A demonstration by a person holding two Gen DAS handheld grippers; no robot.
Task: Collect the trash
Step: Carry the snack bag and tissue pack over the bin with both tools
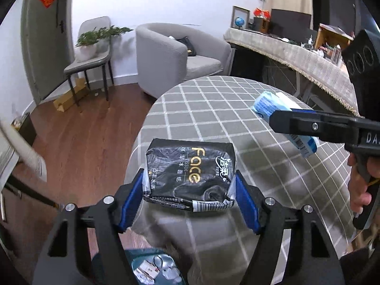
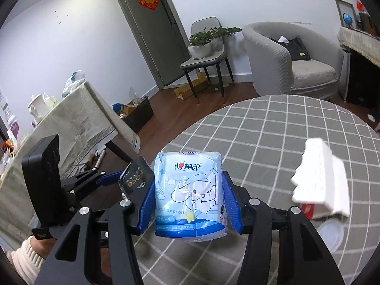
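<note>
**Both packs gripped, carrying to the bin**

I am holding the crumpled black plastic tissue pack (image 1: 190, 178) between the left gripper (image 1: 190, 197) pads, clamped, above the edge of the grey checked round table (image 1: 213, 109). The right gripper (image 2: 187, 204) is squeezing the pale blue cartoon-print tissue pack (image 2: 188, 190). Next, I judge, I am needing both over the dark teal bin (image 1: 154, 268) below before releasing.

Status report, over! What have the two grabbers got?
Left gripper clamps black tissue pack. Right gripper clamps blue tissue pack. Nothing blocking.
</note>
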